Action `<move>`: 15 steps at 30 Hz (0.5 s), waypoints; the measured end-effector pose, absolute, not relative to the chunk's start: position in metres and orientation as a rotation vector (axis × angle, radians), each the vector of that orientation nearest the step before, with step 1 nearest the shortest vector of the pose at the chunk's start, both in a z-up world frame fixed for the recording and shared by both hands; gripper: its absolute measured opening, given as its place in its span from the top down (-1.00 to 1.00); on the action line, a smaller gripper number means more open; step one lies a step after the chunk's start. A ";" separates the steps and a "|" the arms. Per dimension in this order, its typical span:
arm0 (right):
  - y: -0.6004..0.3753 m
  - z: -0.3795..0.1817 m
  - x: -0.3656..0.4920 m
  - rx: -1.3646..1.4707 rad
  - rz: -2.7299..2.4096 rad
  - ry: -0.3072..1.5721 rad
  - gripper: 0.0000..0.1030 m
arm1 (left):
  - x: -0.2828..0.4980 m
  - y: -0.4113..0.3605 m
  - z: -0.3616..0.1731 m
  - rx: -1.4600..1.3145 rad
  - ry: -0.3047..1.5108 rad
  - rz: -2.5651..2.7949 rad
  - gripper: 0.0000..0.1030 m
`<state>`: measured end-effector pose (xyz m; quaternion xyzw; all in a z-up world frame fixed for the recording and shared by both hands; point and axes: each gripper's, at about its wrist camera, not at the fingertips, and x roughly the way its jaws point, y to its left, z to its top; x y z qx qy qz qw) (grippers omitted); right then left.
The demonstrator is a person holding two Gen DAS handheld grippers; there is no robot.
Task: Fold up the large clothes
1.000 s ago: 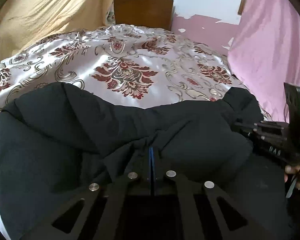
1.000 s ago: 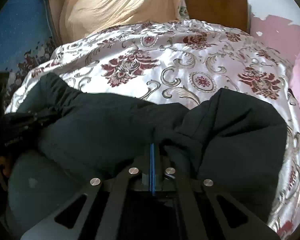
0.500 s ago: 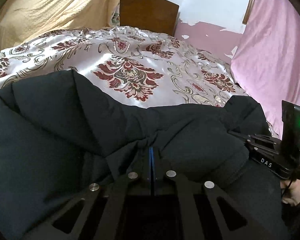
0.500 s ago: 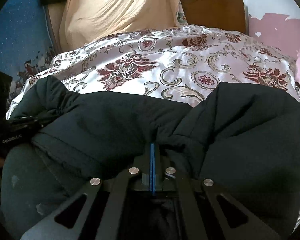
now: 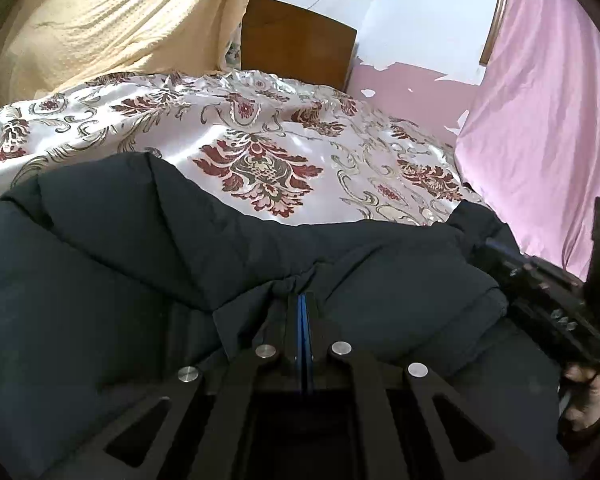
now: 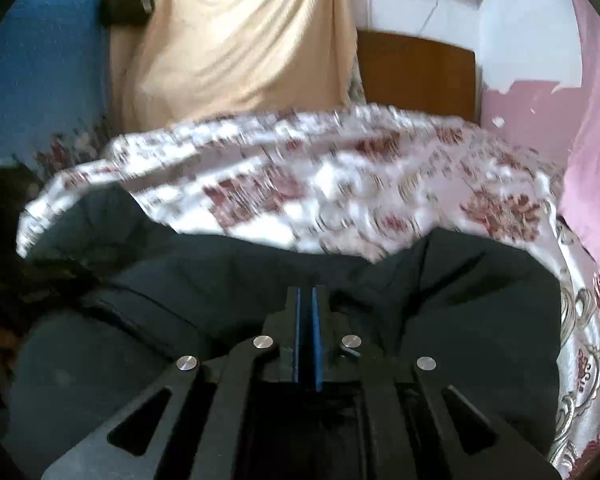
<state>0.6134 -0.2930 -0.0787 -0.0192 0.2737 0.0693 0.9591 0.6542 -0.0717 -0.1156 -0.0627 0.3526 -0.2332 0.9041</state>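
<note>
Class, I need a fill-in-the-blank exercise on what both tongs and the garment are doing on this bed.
1. The left tongs are shut on the dark ____.
2. The jacket lies on a floral ____.
3. The curtain beside the bed is ____.
4. The right tongs pinch the same ____.

Missing words: jacket; bedspread; pink; jacket

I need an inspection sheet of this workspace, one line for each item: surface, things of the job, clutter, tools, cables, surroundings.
Surface: bed with floral satin cover, partly covered.
Job's things: dark padded jacket, bunched across the near side of the bed.
Clutter: nothing seen on the cover.
Tools: left tool shut on a jacket fold; right tool nearly shut, fabric at its tips, grip unclear; that view is blurred.
Cables: thin wire on white wall.
Surroundings: wooden headboard, yellow cloth, pink curtain, blue fabric.
</note>
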 end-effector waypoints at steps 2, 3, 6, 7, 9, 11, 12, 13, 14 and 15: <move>-0.287 -0.070 0.608 -0.020 0.184 0.525 0.81 | 0.651 -0.069 -0.112 -0.140 0.715 -0.492 0.92; -0.283 -0.068 0.606 -0.025 0.205 0.520 0.74 | 0.649 -0.068 -0.110 -0.143 0.708 -0.494 0.90; -0.267 -0.079 0.611 -0.097 0.249 0.571 0.63 | 0.640 -0.065 -0.101 -0.146 0.664 -0.519 0.89; -0.264 -0.083 0.614 -0.110 0.256 0.593 0.63 | 0.637 -0.065 -0.098 -0.148 0.651 -0.535 0.89; -0.264 -0.088 0.618 -0.116 0.269 0.621 0.63 | 0.632 -0.066 -0.094 -0.147 0.626 -0.581 0.89; -0.265 -0.091 0.619 -0.103 0.282 0.640 0.63 | 0.628 -0.070 -0.093 -0.134 0.615 -0.624 0.86; -0.266 -0.093 0.619 -0.097 0.287 0.648 0.63 | 0.628 -0.073 -0.094 -0.115 0.625 -0.627 0.84; -0.266 -0.095 0.619 -0.094 0.291 0.657 0.63 | 0.630 -0.077 -0.096 -0.090 0.649 -0.624 0.84; -0.265 -0.097 0.619 -0.096 0.291 0.661 0.62 | 0.632 -0.080 -0.098 -0.072 0.670 -0.615 0.84; -0.264 -0.098 0.619 -0.103 0.289 0.665 0.62 | 0.634 -0.083 -0.099 -0.055 0.686 -0.604 0.84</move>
